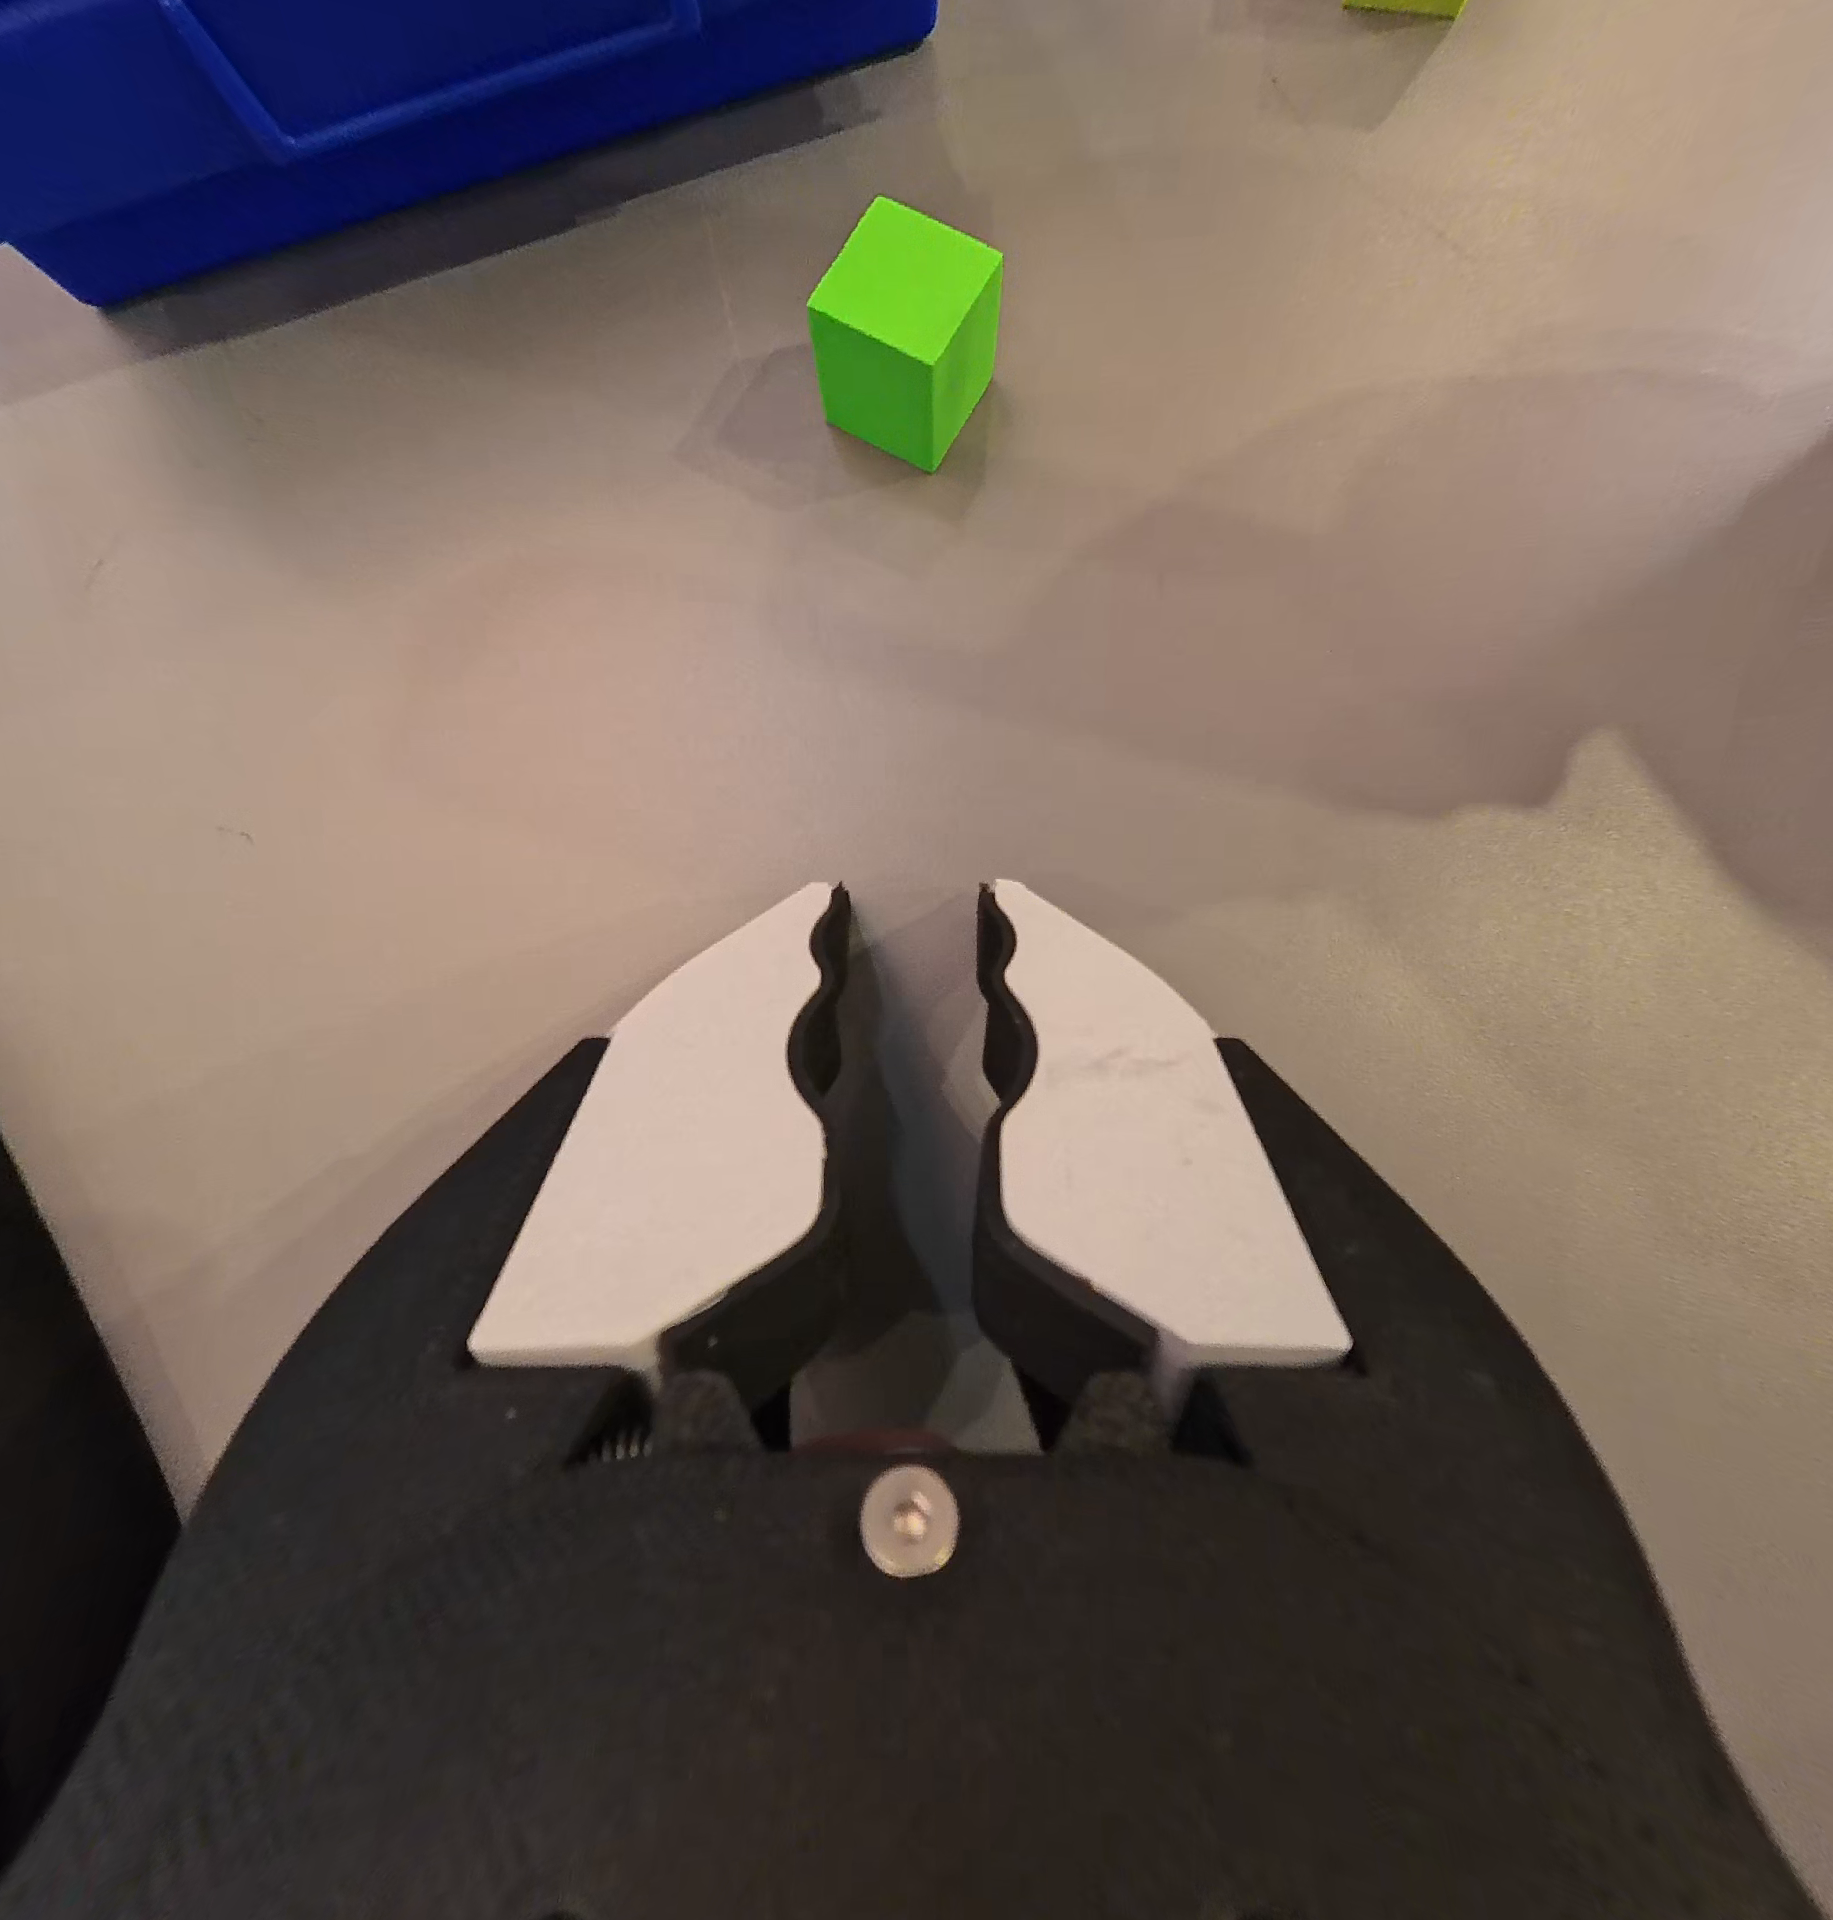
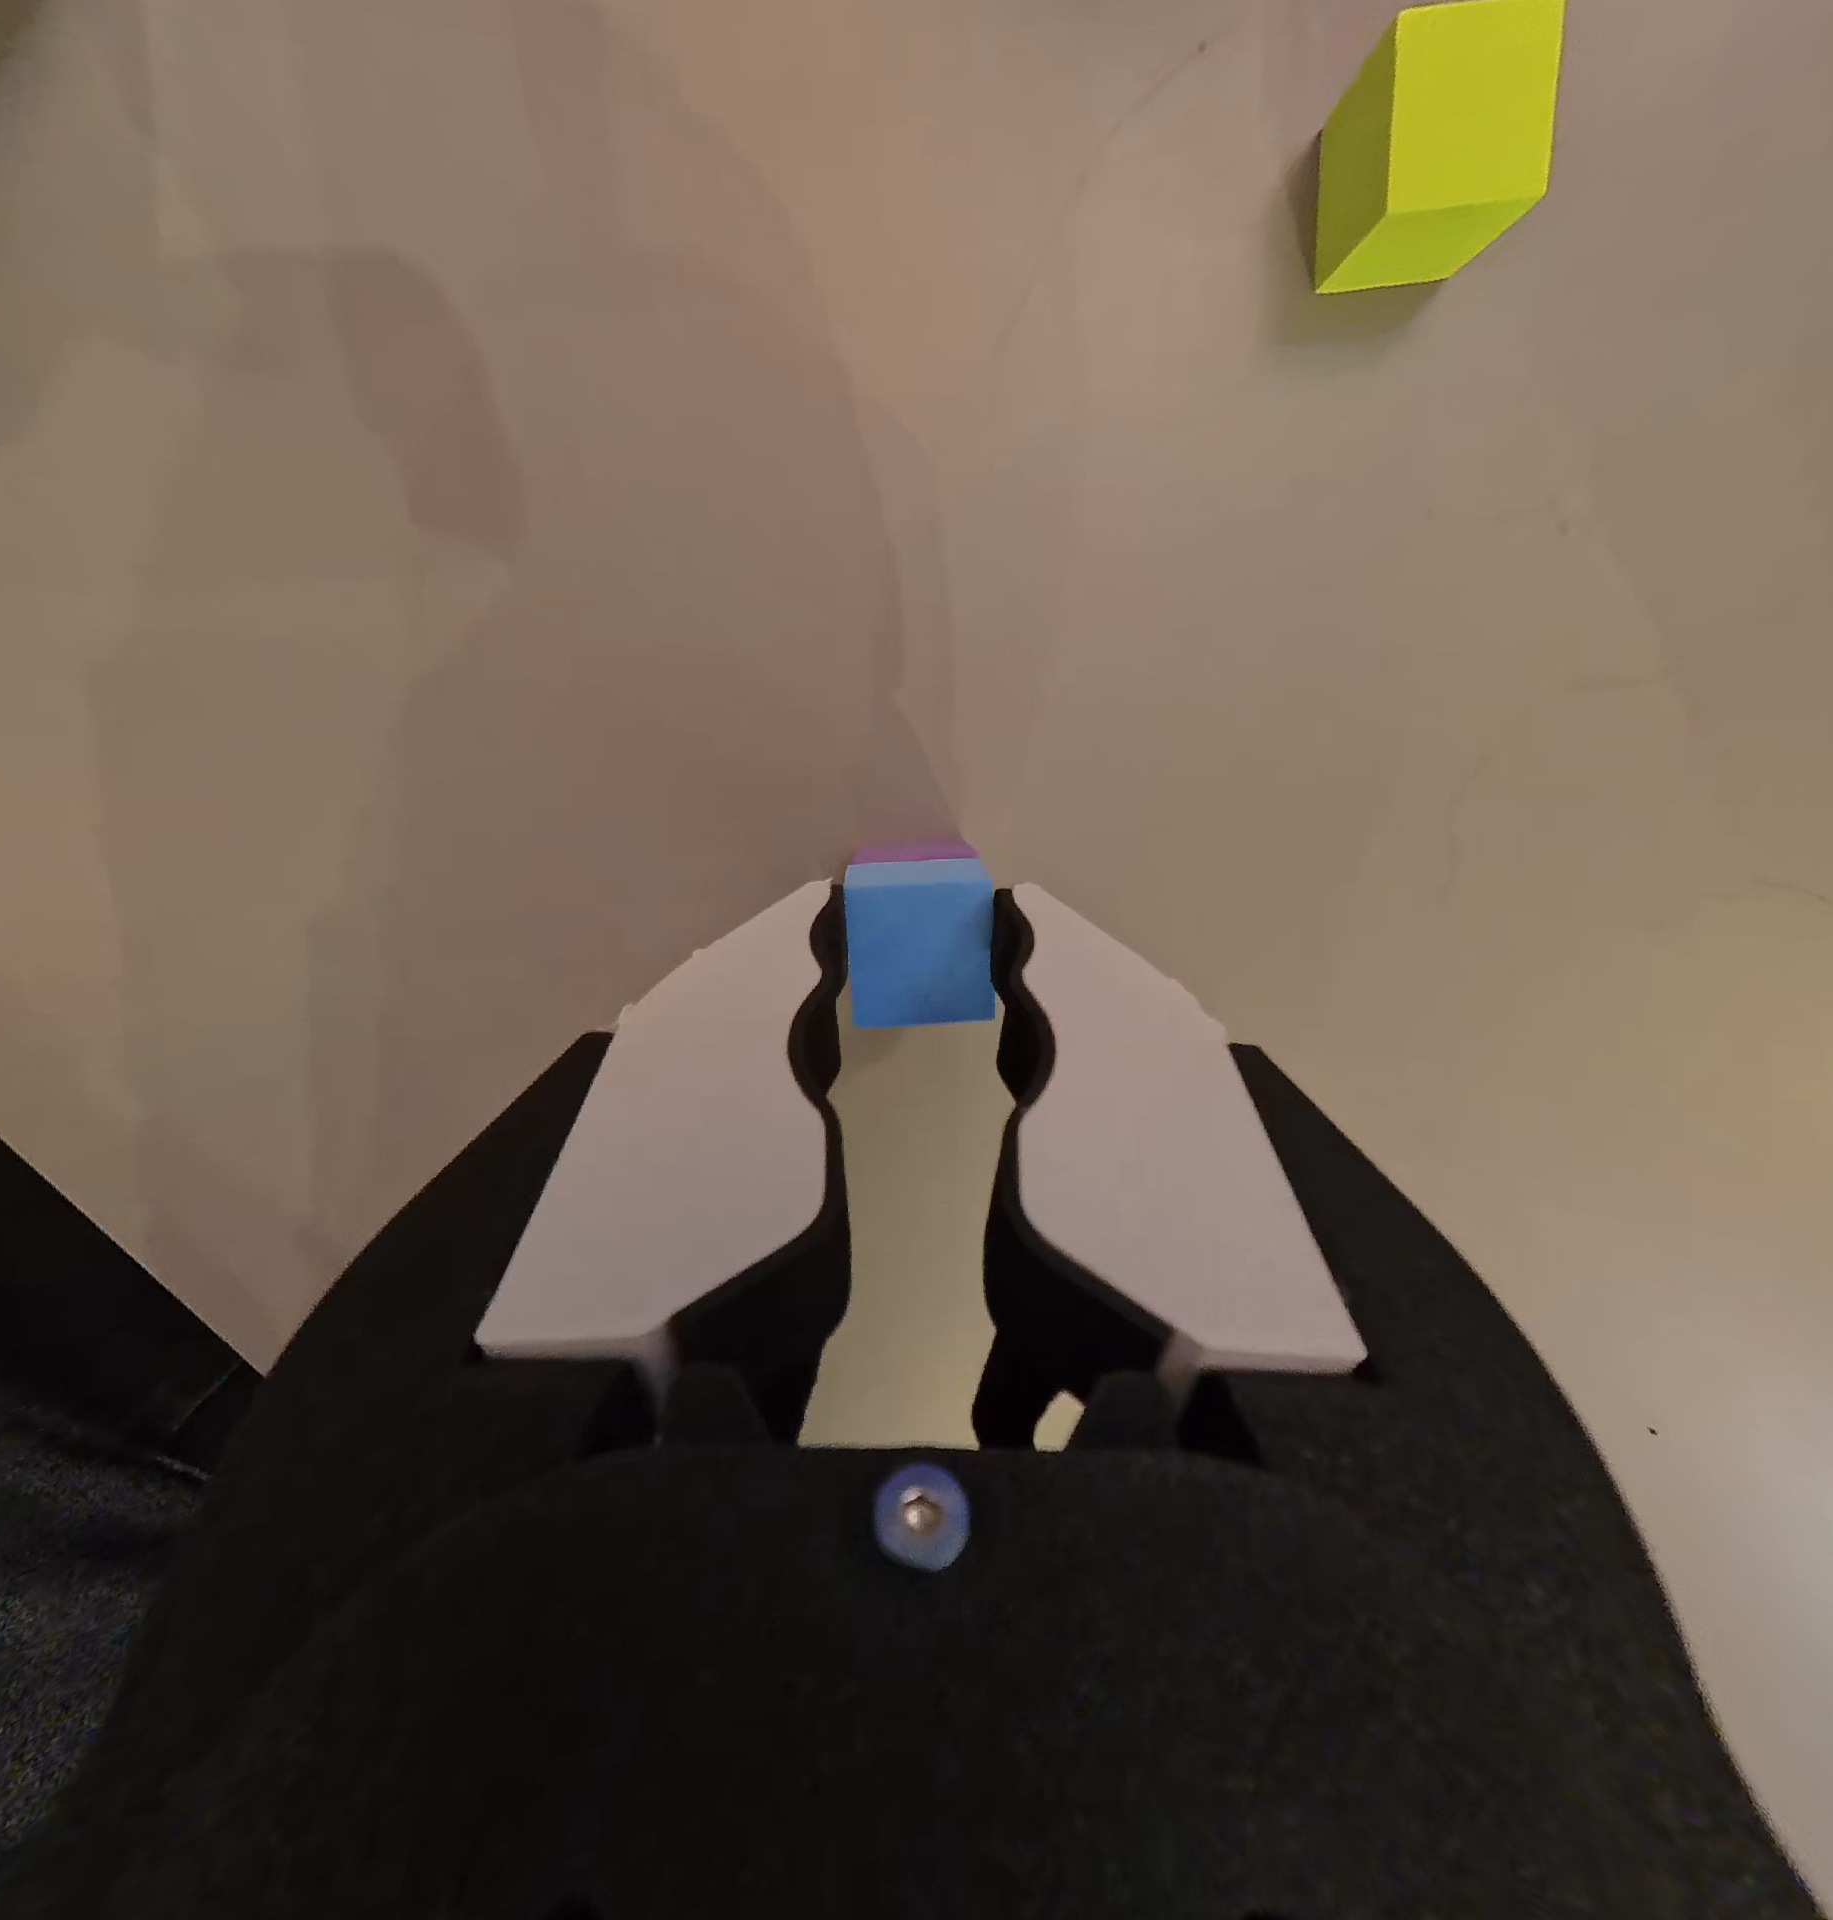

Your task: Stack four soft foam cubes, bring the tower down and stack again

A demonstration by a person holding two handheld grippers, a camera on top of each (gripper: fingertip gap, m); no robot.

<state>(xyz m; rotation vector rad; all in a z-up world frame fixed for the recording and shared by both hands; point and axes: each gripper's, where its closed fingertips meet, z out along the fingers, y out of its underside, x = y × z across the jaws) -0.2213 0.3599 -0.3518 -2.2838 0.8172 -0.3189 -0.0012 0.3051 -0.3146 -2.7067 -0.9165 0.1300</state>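
Observation:
In the right wrist view my right gripper [image 2: 917,891] is shut on a blue foam cube [image 2: 920,951], with both dark pads pressed against its sides. A purple cube [image 2: 912,852] shows as a thin strip just beyond the blue one, directly under it. A yellow-green cube [image 2: 1442,145] lies on the table at the far upper right. In the left wrist view my left gripper [image 1: 914,894] is open and empty above bare table. A bright green cube [image 1: 907,332] stands on the table ahead of it, well clear of the fingertips.
A blue plastic bin [image 1: 372,114] sits at the upper left of the left wrist view, beyond the green cube. The yellow-green cube's edge [image 1: 1405,5] shows at the top right there. The table's edge [image 2: 112,1226] and dark floor lie at the lower left of the right wrist view. My hands' fingertips stand some 25 cm from each other.

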